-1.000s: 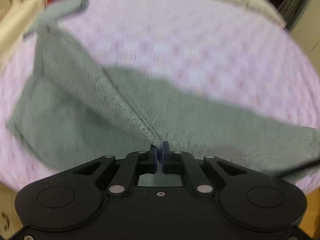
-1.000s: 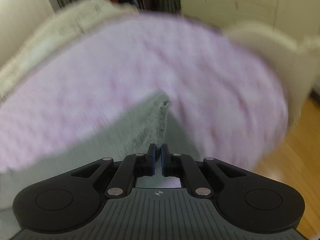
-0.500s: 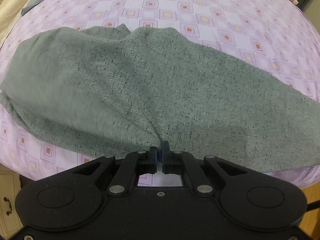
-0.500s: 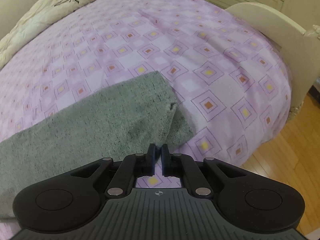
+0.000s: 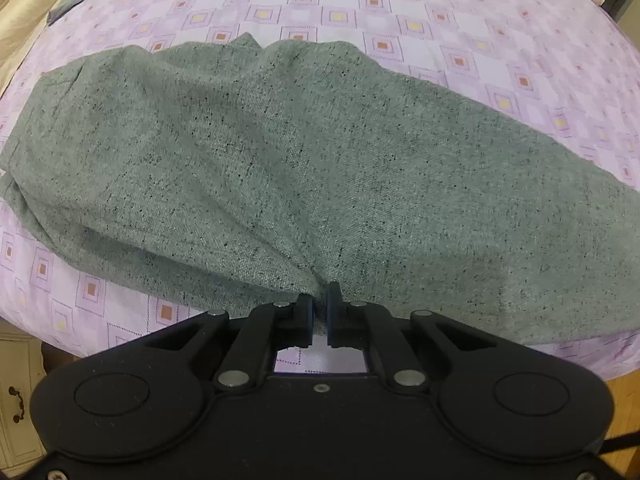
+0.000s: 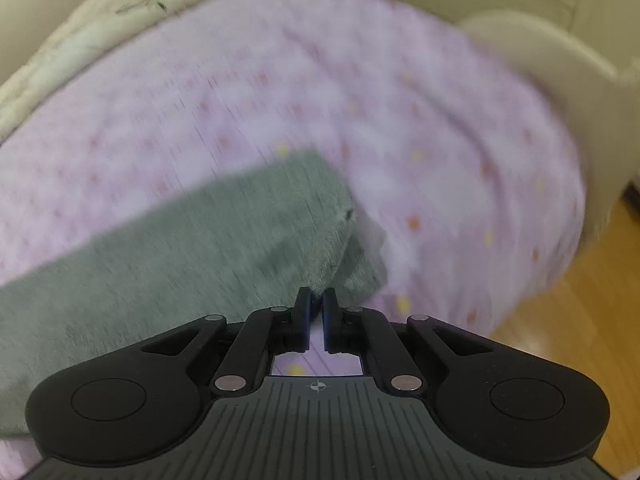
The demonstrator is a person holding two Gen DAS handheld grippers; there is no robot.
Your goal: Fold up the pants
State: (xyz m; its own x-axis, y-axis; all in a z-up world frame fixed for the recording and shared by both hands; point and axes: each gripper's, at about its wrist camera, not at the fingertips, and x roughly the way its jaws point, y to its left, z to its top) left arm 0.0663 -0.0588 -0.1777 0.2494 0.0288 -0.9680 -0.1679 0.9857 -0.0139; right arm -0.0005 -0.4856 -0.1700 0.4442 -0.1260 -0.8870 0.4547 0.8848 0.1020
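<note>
The pants (image 5: 304, 168), a grey-green speckled knit garment, lie spread across the near part of the bed (image 5: 420, 12), which carries a lilac cover printed with small squares. In the left wrist view the fabric runs from the left edge of the cover to the right edge of the frame, with soft creases fanning out from the point of grasp.

Left gripper (image 5: 319, 304): the jaws are opening slightly, yet the gap is narrow and a gathered pinch of the pants' near edge sits between the pads. The creases converge on this pinch.

Right gripper (image 6: 315, 307): the jaws stand almost together, clamped on the corner of the pants (image 6: 192, 248) at the leg end. This view is blurred; fine detail of the hem cannot be told. A second layer of cloth shows just beside the pinched corner, under the upper layer.

Surroundings: a cream quilt (image 6: 100, 28) lies bunched along the far left side of the bed. A pale curved footboard (image 6: 560, 76) closes the right side. Wooden floor (image 6: 560, 320) shows beyond the right edge of the mattress. A cream drawer front with a dark handle (image 5: 14, 400) appears at lower left in the left wrist view.
</note>
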